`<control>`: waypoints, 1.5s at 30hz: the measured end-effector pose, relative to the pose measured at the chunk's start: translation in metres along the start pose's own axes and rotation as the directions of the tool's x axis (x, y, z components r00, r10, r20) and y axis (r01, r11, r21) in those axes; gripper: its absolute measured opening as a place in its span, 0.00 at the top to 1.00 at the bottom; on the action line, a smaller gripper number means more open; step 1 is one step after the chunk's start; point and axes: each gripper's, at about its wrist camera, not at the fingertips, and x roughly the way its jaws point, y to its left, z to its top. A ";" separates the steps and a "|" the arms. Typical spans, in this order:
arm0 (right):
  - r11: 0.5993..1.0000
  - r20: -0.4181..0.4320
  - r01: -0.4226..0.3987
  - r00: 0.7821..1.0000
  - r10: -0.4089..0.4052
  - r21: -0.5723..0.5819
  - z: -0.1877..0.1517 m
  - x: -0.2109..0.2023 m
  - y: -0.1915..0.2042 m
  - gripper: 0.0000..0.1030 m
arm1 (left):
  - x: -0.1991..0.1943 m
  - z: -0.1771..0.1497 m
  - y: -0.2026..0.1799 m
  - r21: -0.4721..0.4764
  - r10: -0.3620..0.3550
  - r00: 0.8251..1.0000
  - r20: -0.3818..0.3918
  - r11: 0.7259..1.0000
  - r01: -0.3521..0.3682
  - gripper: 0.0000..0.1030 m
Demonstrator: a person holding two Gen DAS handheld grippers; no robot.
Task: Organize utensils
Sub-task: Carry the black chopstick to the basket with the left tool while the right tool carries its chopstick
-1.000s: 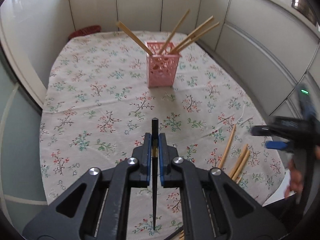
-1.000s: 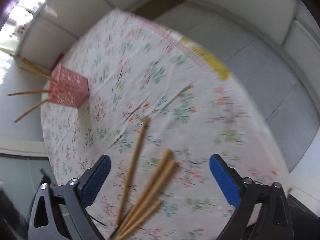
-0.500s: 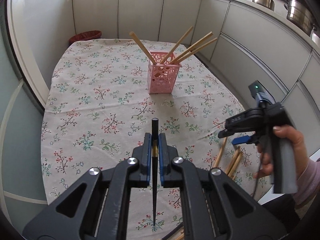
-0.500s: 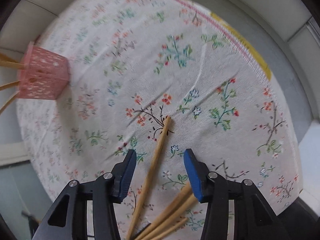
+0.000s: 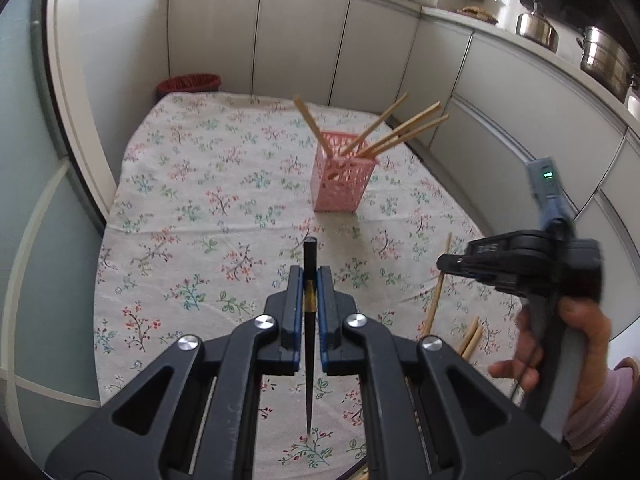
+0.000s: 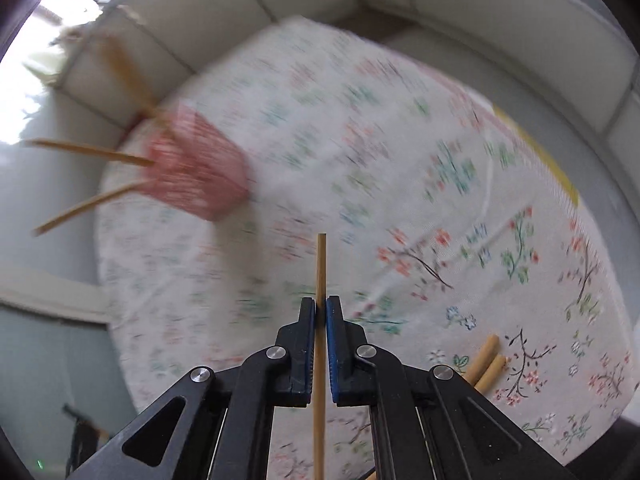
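Left gripper (image 5: 309, 292) clamping a black chopstick (image 5: 308, 332) between its blue pads, stick lying along the fingers, blunt end projecting ahead, tapered tip pointing back toward the camera. Hovering over the floral tablecloth (image 5: 192, 216).

Right gripper (image 6: 321, 312) pinching a bamboo chopstick (image 6: 320, 276), jaws having just been closing onto it; stick running straight through the gap, upper end sticking out past the fingertips. Same gripper showing in the left wrist view (image 5: 452, 262), gripped by a hand (image 5: 560, 344) in a pink sleeve (image 5: 596, 404).

Pink lattice holder (image 5: 343, 178) standing upright mid-cloth, well apart from both grippers, carrying four bamboo chopsticks (image 5: 404, 130) leaning outward. Appearing motion-blurred in the right wrist view (image 6: 196, 168).

Loose bamboo chopsticks (image 6: 486, 364) lying flat on the cloth just beside the right gripper. Red basket (image 5: 188, 84) sitting beyond the far cloth edge. Steel pots (image 5: 604, 60) resting on the counter.
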 end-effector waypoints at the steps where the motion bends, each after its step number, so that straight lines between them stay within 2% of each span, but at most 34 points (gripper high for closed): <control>1: 1.000 0.025 -0.011 1.000 0.011 -0.021 -0.004 -0.010 0.004 0.94 | -0.004 0.001 0.000 -0.001 -0.001 1.000 0.010 1.000 0.001 0.93; 7: 0.987 0.156 -0.063 0.984 0.086 -0.148 -0.018 -0.077 0.012 0.94 | -0.030 0.007 -0.011 -0.009 0.003 0.997 0.078 1.000 -0.002 0.93; 12: 0.978 0.216 -0.059 0.971 0.103 -0.199 -0.017 -0.116 0.014 0.94 | -0.048 0.015 -0.021 -0.008 -0.005 0.994 0.105 1.000 0.006 0.93; 20: 0.974 0.271 -0.072 0.954 0.131 -0.215 0.001 -0.165 0.010 0.94 | -0.071 0.033 -0.034 0.002 -0.032 0.993 0.117 0.999 0.032 0.93; 28: 0.974 0.327 -0.073 0.934 0.142 -0.215 0.029 -0.213 0.004 0.94 | -0.085 0.055 -0.044 0.019 -0.038 0.990 0.136 0.999 0.036 0.93; 32: 0.974 0.359 -0.075 0.921 0.150 -0.212 0.045 -0.234 0.003 0.94 | -0.086 0.075 -0.046 0.011 -0.047 0.988 0.147 0.999 0.046 0.93; 37: 0.975 0.392 -0.084 0.906 0.161 -0.207 0.072 -0.254 0.006 0.94 | -0.085 0.107 -0.055 0.028 -0.027 0.981 0.193 0.999 0.022 0.93; 45: 0.976 0.493 -0.080 0.853 0.171 -0.201 0.132 -0.278 0.028 0.94 | -0.064 0.157 -0.063 0.034 -0.003 0.966 0.257 0.999 -0.006 0.93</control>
